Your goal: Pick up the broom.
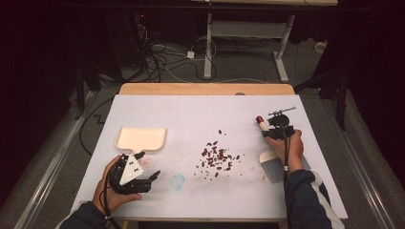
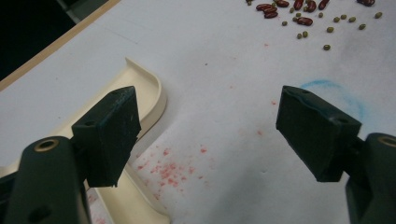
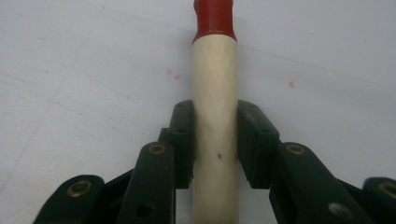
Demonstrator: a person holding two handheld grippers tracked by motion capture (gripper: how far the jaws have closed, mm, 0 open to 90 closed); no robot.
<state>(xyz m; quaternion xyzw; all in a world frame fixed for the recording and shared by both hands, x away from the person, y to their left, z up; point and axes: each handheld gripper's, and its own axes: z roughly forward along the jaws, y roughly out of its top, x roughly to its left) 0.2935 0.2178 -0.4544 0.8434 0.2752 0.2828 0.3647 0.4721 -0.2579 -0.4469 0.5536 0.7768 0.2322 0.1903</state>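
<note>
Right gripper [image 3: 215, 140] clamped on brush handle [image 3: 215, 84]: rigid, light, probably slick, so grip mid-shaft; left gripper [image 2: 205, 135] spread wide, empty, beside dustpan [image 2: 152, 93].

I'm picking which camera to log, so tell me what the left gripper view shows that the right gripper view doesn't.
Left gripper view: open jaws over a cream dustpan, scattered beans, a blue smudge and red specks. Right gripper view: the right gripper closed on the brush handle, cream with a red tip. Both: the white table cover and faint red specks on it.
</note>
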